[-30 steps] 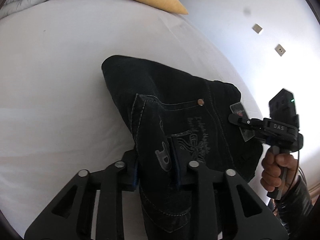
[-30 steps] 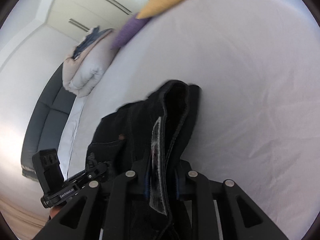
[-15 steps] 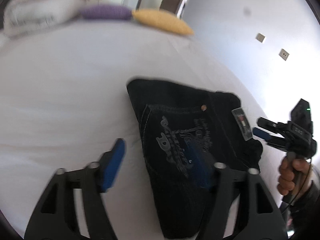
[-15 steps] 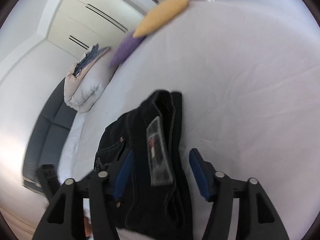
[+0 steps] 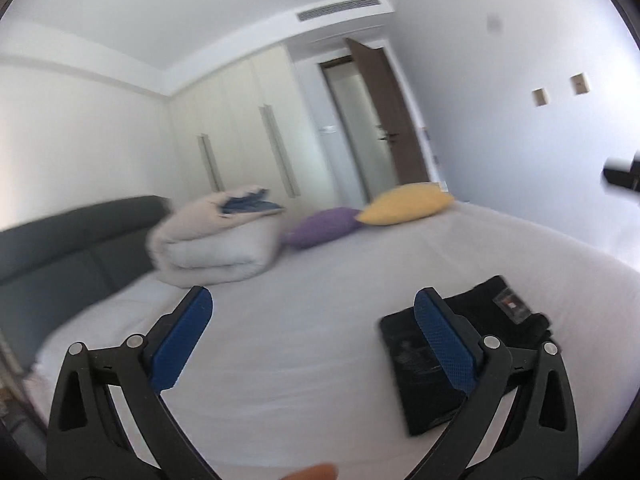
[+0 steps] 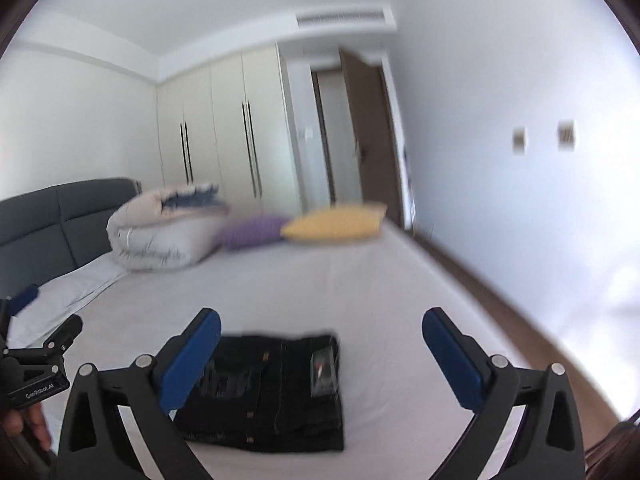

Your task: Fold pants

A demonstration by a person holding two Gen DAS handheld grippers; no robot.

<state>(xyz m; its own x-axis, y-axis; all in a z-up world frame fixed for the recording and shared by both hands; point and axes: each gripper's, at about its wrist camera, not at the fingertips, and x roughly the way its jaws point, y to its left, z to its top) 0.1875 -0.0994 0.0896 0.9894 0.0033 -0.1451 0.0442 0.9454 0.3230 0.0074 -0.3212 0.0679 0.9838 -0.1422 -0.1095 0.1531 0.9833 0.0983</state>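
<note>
The left gripper (image 5: 310, 312) stands spread wide, its jaws having just been opening, and nothing lies between its blue pads (image 5: 182, 338); they touch nothing and hang above the white bed sheet (image 5: 320, 264). The right gripper (image 6: 320, 338) is likewise spread to its widest, its jaws also having just been opening, empty, with its pads (image 6: 452, 364) clear of the cloth. The folded dark pants (image 6: 276, 388) lie flat on the sheet as a compact rectangle, seen in the right wrist view at about 6 o'clock, below and between the open fingers but apart from them; a label patch (image 6: 324, 366) shows on top. In the left wrist view the pants (image 5: 430, 396) sit at about 4 o'clock, partly behind the right-hand finger. Far across the bed, at about 12 o'clock, rest a folded duvet (image 5: 216, 236), a purple cushion (image 5: 320, 226) and a yellow cushion (image 5: 404, 204). A hand (image 6: 24, 420) grips the other tool's handle at 8 o'clock in the right wrist view.
</note>
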